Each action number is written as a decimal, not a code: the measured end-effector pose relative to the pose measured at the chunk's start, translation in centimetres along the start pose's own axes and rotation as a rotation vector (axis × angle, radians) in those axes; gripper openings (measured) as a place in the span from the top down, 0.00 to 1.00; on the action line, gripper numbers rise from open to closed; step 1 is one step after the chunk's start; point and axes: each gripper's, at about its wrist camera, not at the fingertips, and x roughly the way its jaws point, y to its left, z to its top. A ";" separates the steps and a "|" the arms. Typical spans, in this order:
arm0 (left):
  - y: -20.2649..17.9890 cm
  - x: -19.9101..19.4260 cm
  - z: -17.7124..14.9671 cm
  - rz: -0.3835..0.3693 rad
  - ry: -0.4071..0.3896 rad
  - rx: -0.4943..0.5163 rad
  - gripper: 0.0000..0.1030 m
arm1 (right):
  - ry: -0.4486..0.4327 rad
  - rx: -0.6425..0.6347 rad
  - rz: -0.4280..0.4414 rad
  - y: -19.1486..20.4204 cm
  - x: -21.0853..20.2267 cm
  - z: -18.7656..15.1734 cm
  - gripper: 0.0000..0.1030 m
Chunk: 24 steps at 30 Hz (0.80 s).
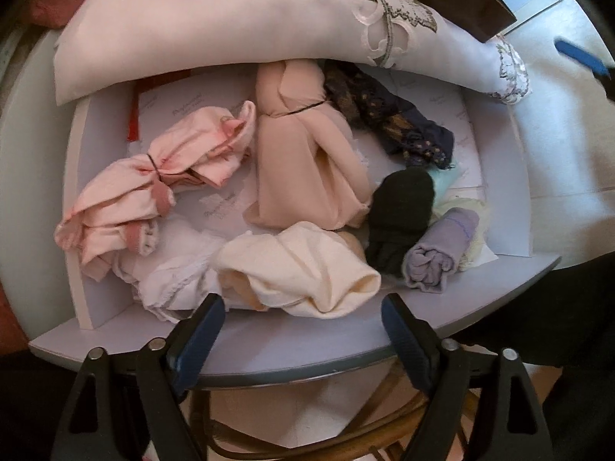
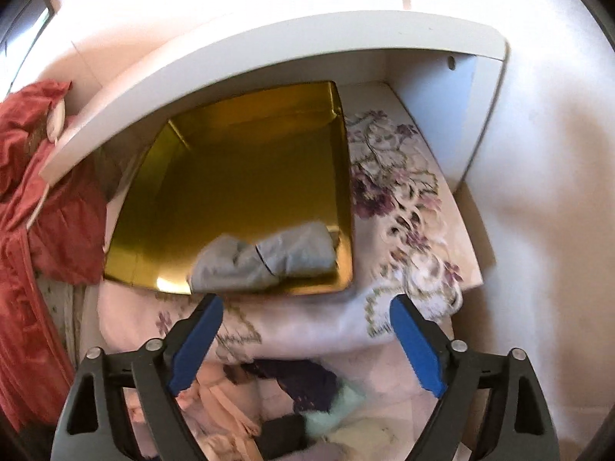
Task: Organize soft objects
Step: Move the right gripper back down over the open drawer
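Right gripper (image 2: 306, 340) was spread wide with nothing between its blue pads, hanging just short of the gold box (image 2: 246, 176). The grey bundle (image 2: 265, 255) sat inside the box at its near edge, so I reckon it could've flopped out over the lip. Left gripper (image 1: 303, 340) was wide and empty too, over the drawer (image 1: 346, 330) below the box, cream roll (image 1: 296, 269) nearest.

Drawer (image 1: 496, 176) contents: six tied or rolled cloth bundles (image 1: 307, 165) counted, plus loose white lace (image 1: 169, 280); one embroidered pillow (image 1: 215, 27); gold tray (image 2: 238, 169): one grey bundle (image 2: 265, 257); one red garment (image 2: 42, 176).
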 end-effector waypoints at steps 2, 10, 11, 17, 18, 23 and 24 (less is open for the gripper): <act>0.1 0.0 0.0 -0.018 0.003 -0.004 0.15 | 0.022 -0.004 -0.018 -0.2 -0.3 -0.9 0.10; 1.3 0.2 0.7 -0.028 0.000 -0.073 0.15 | 0.186 0.007 -0.047 -1.5 0.1 -6.4 0.07; 1.3 0.2 0.8 -0.022 0.001 -0.068 0.15 | 0.207 0.012 -0.048 -1.6 0.3 -7.1 0.07; 1.0 0.6 1.0 0.009 0.014 -0.043 0.17 | 0.268 0.028 -0.071 -2.4 0.9 -8.9 0.05; 1.1 0.7 1.1 0.011 0.018 -0.051 0.20 | 0.278 0.035 -0.066 -2.6 1.0 -9.2 0.04; 1.8 0.6 1.3 -0.016 0.017 -0.073 0.25 | 0.277 0.035 -0.071 -2.4 0.8 -9.4 0.04; 1.8 0.6 1.4 -0.019 0.020 -0.073 0.25 | 0.275 0.039 -0.069 -2.3 0.9 -9.3 0.04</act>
